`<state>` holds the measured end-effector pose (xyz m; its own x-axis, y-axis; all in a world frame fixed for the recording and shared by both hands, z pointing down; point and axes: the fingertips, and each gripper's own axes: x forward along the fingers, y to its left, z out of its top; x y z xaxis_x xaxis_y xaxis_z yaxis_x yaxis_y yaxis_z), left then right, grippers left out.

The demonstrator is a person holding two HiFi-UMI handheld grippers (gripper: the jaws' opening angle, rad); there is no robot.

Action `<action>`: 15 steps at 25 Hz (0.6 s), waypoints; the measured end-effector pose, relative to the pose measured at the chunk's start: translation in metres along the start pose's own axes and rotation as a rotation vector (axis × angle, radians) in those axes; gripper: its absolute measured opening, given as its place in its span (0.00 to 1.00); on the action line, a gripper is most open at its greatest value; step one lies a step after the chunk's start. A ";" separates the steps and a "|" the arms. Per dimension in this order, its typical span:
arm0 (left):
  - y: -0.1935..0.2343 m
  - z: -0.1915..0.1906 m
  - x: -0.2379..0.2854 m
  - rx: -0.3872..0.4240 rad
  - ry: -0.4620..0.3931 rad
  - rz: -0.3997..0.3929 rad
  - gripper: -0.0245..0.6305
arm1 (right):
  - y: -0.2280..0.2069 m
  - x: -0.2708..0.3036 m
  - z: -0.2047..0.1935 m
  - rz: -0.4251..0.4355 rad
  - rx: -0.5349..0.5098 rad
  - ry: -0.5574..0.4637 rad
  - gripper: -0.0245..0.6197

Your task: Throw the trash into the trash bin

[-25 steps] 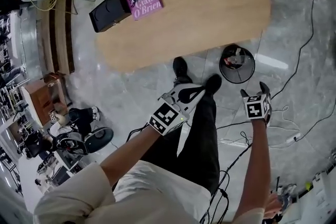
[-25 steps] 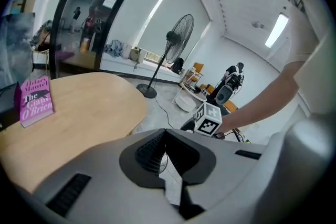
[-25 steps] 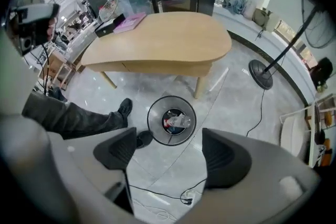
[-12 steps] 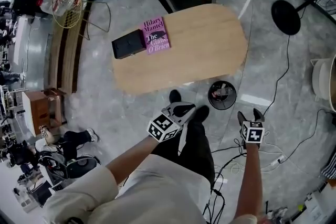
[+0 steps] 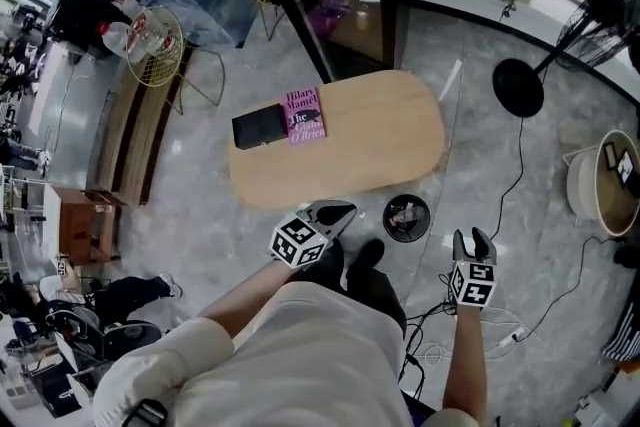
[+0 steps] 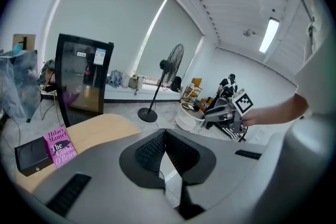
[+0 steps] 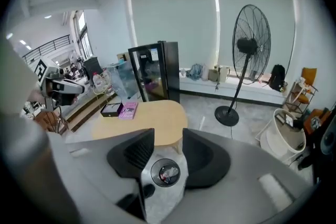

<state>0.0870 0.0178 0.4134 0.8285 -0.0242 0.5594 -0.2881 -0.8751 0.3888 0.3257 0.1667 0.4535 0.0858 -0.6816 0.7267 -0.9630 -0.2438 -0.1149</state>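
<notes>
Your right gripper (image 5: 473, 237), jaws apart with nothing between them and just now closing, hangs beside the trash bin (image 5: 386, 218) on the floor, where the trash (image 5: 407, 213) lies inside. Your left gripper (image 5: 340, 211) is clenched empty near the wooden table (image 5: 380, 145), which bears a pink book (image 5: 305, 114).

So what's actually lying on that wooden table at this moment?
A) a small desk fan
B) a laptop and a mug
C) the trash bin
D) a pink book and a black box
D: the head view shows a pink book beside a black box at one end of the wooden table, while the trash bin stands on the floor next to it.
</notes>
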 end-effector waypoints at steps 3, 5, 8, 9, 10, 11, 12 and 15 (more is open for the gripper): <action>0.000 0.029 -0.019 0.010 -0.054 0.021 0.05 | 0.005 -0.030 0.030 -0.002 0.003 -0.083 0.31; -0.002 0.045 -0.034 0.009 -0.077 0.016 0.05 | 0.015 -0.048 0.050 0.010 0.013 -0.128 0.31; -0.013 0.061 -0.054 0.014 -0.086 -0.012 0.05 | 0.028 -0.078 0.075 0.009 0.007 -0.188 0.25; -0.017 0.066 -0.060 0.025 -0.089 -0.016 0.05 | 0.031 -0.087 0.083 0.001 0.003 -0.211 0.24; -0.019 0.072 -0.065 0.037 -0.095 -0.019 0.05 | 0.033 -0.095 0.092 -0.008 0.000 -0.235 0.22; -0.021 0.077 -0.070 0.047 -0.102 -0.020 0.05 | 0.036 -0.104 0.100 -0.016 -0.003 -0.256 0.19; -0.023 0.084 -0.075 0.055 -0.111 -0.021 0.05 | 0.038 -0.112 0.108 -0.024 -0.007 -0.275 0.18; -0.025 0.105 -0.089 0.077 -0.148 -0.030 0.05 | 0.046 -0.133 0.128 -0.052 -0.019 -0.326 0.16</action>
<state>0.0705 -0.0086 0.2772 0.8997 -0.0636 0.4319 -0.2293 -0.9108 0.3434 0.3022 0.1576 0.2648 0.2097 -0.8540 0.4761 -0.9593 -0.2738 -0.0685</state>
